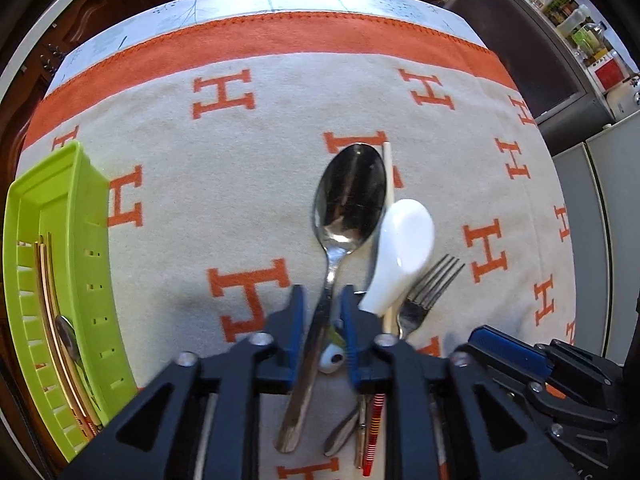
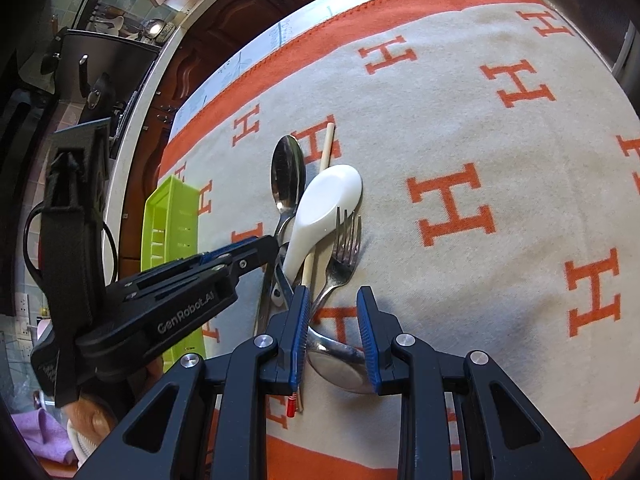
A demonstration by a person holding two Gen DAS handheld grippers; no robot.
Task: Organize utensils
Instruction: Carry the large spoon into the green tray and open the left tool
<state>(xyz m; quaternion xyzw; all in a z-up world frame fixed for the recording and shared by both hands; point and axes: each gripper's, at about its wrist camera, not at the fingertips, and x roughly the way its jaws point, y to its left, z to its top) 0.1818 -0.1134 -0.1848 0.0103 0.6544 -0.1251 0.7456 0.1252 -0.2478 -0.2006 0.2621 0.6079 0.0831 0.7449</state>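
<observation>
Your left gripper [image 1: 324, 316] points steeply down with its blue pads either side of the handle of the large polished steel spoon [image 1: 348, 196]. The jaws stand slightly parted and a gap shows on each side, so the spoon is straddled, not gripped.

Your right gripper [image 2: 334, 320] hovers just beside it, jaws partly spread over a second steel spoon bowl [image 2: 340, 364] with nothing clamped.

The big spoon lies near the middle of the orange-lettered beige blanket [image 1: 200, 184] in a tangle with a glossy white ceramic soup spoon [image 1: 404, 248], a steel fork [image 1: 424, 292] and a pale wooden chopstick [image 1: 388, 176].

The lime-green slotted plastic tray [image 1: 92, 240] sits by the blanket's left edge, already holding chopsticks and a spoon.

The risk is the pile. The ceramic spoon rests just beside the steel one, so a careless lift could drag it along or roll it. Your two grippers are close enough to knock together.
</observation>
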